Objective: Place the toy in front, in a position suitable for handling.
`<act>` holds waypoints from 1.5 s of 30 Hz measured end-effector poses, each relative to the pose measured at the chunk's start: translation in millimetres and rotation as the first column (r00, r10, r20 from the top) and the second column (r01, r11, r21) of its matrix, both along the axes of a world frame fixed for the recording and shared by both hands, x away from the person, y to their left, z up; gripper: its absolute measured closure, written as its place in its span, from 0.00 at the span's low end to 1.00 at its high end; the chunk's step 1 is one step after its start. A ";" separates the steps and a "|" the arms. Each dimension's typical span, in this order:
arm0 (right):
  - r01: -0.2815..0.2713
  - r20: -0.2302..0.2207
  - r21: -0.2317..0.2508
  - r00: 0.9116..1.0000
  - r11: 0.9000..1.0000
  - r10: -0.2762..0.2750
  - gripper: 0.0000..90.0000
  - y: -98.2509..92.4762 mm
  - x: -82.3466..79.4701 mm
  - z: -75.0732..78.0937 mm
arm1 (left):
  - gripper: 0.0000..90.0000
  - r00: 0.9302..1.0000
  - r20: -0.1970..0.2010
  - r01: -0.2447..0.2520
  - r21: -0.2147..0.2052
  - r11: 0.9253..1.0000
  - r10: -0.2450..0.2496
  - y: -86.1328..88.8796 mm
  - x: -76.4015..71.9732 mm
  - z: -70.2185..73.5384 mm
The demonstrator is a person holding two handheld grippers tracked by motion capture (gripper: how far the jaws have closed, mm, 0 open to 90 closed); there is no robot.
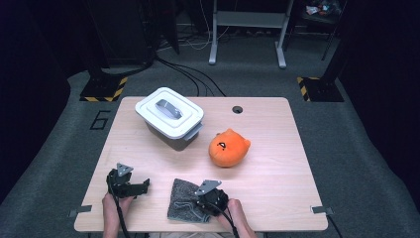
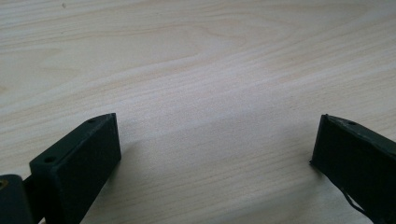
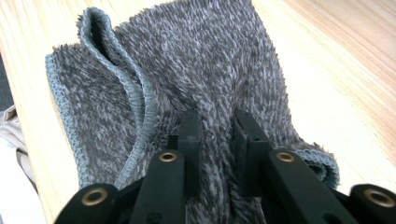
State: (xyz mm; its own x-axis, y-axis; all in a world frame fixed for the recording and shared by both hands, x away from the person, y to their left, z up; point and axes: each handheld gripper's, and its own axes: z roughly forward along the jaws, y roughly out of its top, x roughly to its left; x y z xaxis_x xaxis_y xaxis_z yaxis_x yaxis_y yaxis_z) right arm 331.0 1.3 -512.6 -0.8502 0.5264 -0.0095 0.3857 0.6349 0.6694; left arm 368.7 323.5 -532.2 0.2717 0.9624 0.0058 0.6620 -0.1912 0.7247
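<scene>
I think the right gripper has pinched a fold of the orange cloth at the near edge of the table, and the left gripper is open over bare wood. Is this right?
Not quite: the cloth is grey, not orange; the right gripper view shows it. The orange thing is the plush toy farther back. The rest holds: the right gripper pinches a fold, and the left gripper is open over bare wood.

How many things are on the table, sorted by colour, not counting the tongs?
White: 1, the lidded container
Orange: 1, the plush toy
Grey: 1, the fluffy cloth, pinched by the right tongs
Total: 3
</scene>
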 end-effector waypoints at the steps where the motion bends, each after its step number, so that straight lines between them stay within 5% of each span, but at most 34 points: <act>1: -0.001 -0.004 0.000 1.000 1.000 0.001 0.84 -0.6 -0.3 0.2 | 0.01 1.000 0.000 0.000 0.000 1.000 0.000 0.0 0.0 0.0; 22: 0.052 0.031 0.109 0.998 0.993 -0.056 0.84 -27.5 -0.7 19.6 | 0.01 1.000 0.000 0.000 0.000 1.000 0.000 0.0 0.0 0.0; 45: 0.151 0.023 0.103 0.988 0.983 -0.154 0.84 -68.5 -2.3 24.7 | 0.01 1.000 0.000 0.000 -0.001 1.000 0.000 -0.1 0.0 0.0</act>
